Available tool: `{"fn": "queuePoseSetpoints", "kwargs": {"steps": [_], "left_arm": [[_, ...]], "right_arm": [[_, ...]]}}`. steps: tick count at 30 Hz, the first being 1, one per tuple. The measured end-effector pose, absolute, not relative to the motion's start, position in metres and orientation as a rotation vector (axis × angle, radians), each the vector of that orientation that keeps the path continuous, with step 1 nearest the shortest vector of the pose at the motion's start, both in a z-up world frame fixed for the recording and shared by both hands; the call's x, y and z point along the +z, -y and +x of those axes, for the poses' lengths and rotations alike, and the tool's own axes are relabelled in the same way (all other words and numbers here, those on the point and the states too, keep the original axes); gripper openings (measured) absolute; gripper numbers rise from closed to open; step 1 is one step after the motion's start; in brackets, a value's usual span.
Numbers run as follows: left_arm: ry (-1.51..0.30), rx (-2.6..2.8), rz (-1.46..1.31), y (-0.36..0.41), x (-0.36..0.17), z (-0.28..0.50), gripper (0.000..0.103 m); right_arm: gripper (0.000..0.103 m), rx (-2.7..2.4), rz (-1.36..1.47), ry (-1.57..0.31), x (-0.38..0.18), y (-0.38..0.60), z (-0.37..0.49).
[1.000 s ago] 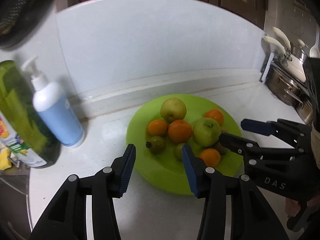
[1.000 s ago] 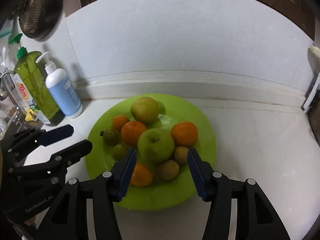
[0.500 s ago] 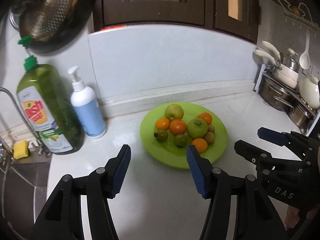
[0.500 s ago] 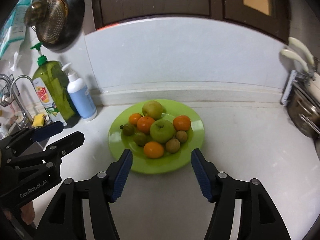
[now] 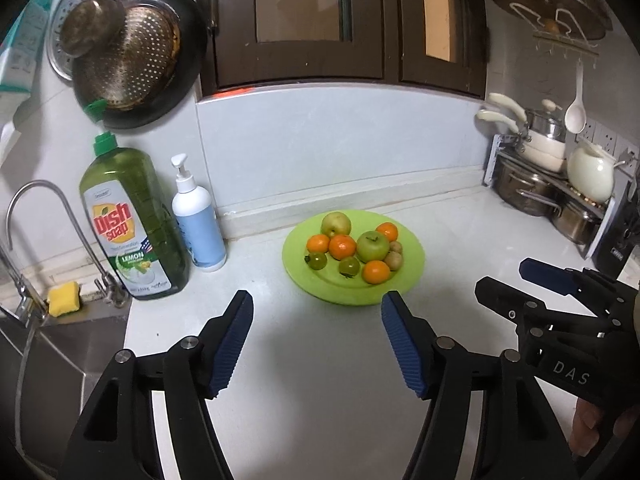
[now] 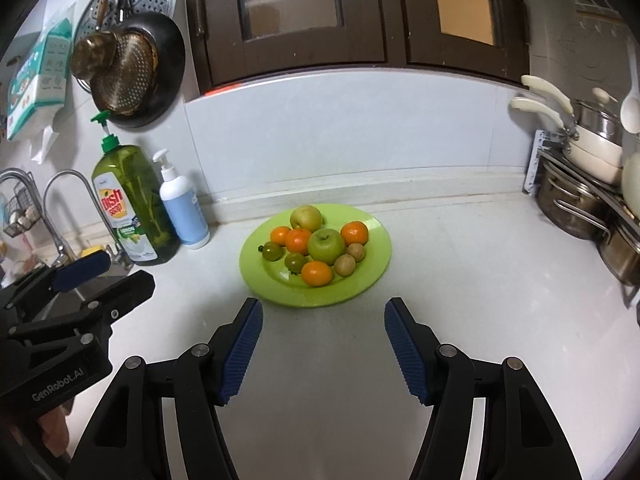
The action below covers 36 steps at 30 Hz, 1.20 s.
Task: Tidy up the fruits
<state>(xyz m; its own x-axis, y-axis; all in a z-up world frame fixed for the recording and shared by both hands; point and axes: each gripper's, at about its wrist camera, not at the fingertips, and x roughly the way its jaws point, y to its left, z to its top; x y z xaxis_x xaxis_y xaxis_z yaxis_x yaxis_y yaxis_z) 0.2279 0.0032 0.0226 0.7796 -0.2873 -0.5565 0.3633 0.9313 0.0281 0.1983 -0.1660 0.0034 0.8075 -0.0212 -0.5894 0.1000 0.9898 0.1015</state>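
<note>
A: Where is the fruit?

B: All of it sits on the lime-green plate (image 6: 372, 268), which rests on the white tabletop (image 6: 460, 280) near the back wall. A green apple (image 6: 326, 246) is in the middle, a yellowish apple (image 6: 306, 218) behind it, and four oranges around them, the nearest one (image 6: 317, 273) at the plate's front. Two dark green fruits (image 6: 272, 251) lie on the plate's left side, and two small brown ones (image 6: 345, 265) on its right.

A: And the tools?

B: The left tool (image 5: 316, 340) hangs over bare tabletop in front of the plate, its blue pads (image 5: 232, 344) apart with nothing between them; its jaws have just been opening. The right tool (image 6: 323, 346) is also in front of the plate, spread wide and empty, its jaws having opened a moment ago.

A: Anything else near the plate?

B: To the plate's left stand a white pump bottle (image 6: 182, 208) and a green dish soap bottle (image 6: 130, 208), touching or nearly so. Well to its right is a rack of steel pots (image 6: 576, 204).
</note>
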Motion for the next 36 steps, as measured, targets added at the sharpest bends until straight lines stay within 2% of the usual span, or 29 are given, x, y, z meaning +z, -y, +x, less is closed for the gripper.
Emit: {"fn": "queuePoseSetpoints", "kwargs": {"steps": [7,12,15,19,27,36], "left_arm": [[-0.543,-0.307,0.119,0.000,0.030,0.182,0.077],[-0.522,-0.272,0.102,0.003,0.033,0.145,0.086],[-0.515,-0.257,0.093,0.004,0.034,0.122,0.088],[-0.506,-0.237,0.094,0.005,0.034,0.095,0.096],[-0.488,-0.223,0.096,0.005,0.035,0.056,0.103],[-0.467,-0.195,0.087,0.003,0.043,0.029,0.103]], "right_arm": [[0.064,-0.036,0.133,-0.611,0.015,0.173,0.157],[0.073,-0.026,0.116,-0.597,0.020,0.178,0.125],[0.075,-0.021,0.108,-0.587,0.022,0.181,0.106],[0.076,-0.017,0.101,-0.574,0.023,0.183,0.079],[0.077,-0.022,0.089,-0.559,0.025,0.185,0.037],[0.077,-0.008,0.077,-0.538,0.029,0.186,0.012]]}}
